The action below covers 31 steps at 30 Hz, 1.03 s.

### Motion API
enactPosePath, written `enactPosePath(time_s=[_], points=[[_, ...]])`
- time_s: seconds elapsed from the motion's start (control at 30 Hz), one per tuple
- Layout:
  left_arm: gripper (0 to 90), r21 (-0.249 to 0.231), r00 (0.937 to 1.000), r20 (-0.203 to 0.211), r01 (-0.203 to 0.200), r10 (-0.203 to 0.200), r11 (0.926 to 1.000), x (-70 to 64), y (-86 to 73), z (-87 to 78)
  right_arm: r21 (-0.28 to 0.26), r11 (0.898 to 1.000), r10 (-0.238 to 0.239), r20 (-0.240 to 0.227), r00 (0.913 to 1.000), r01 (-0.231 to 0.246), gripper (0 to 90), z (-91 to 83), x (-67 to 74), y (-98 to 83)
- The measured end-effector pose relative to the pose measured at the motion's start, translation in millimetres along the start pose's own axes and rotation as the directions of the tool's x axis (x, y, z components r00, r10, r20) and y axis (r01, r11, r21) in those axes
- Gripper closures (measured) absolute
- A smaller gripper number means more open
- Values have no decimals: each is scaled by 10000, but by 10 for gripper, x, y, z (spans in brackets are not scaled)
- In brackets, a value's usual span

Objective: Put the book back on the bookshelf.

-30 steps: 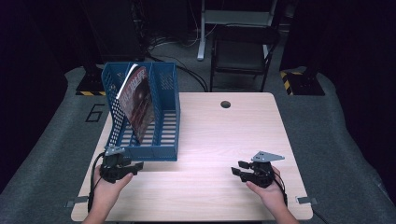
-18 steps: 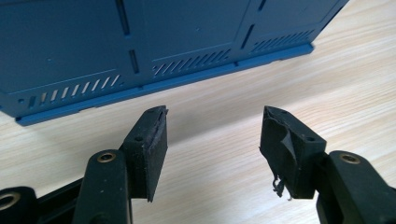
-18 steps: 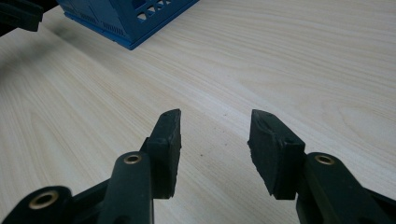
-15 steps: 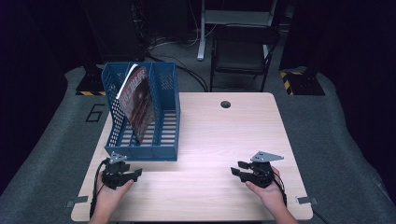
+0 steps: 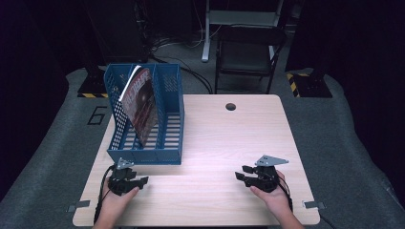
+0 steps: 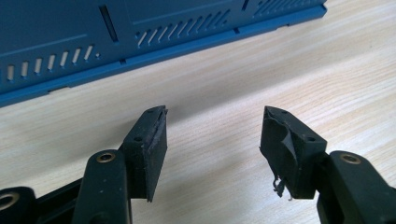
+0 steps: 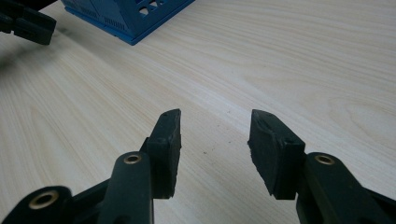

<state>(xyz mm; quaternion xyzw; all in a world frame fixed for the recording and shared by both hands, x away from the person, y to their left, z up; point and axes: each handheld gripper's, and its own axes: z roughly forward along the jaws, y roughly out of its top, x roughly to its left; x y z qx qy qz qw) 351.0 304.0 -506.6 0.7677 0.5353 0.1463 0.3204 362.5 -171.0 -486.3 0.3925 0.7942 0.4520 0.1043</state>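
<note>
Left gripper (image 5: 142, 180): low over the pale wooden table (image 5: 215, 143), at its near left, jaws pointing right, spread apart with nothing between them.
Right gripper (image 5: 240, 175): low at the table's near right, jaws pointing left toward the other, parted and empty too.
Blue plastic slotted file rack (image 5: 165, 119): stands on the table's left, just beyond the left gripper, not touched.
Dark red glossy magazine (image 5: 140, 106): leans tilted inside the rack's left compartment.
Change: the left hand has sunk toward the tabletop and drawn back from the rack; the right one hasn't budged.
</note>
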Motion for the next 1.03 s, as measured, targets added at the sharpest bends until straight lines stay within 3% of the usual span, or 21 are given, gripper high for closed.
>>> enactPosePath(time_s=[0.13, 0.2, 0.93, 0.97, 1.03], points=[[408, 218, 9997, -83, -209, 211, 9995, 32, -12, 47, 20, 10000, 58, 6, 10000, -58, 535, 12, 0, -5], [404, 136, 9999, -128, -78, 80, 9999, 40, -9, 55, 96, 9999, 39, 3, 10000, -39, 535, 16, -2, -6], [399, 88, 9998, -132, -135, 136, 9999, 54, -19, 52, 174, 9998, 36, -80, 10000, -35, 528, 43, -11, -11], [399, 318, 9990, -116, -424, 428, 9986, 72, -16, 35, 213, 9997, 123, -73, 9999, -122, 528, 42, -10, -9], [398, 330, 9990, -113, -428, 432, 9985, 67, -20, 31, 150, 9998, 128, -116, 9999, -127, 525, 47, -19, -5]])
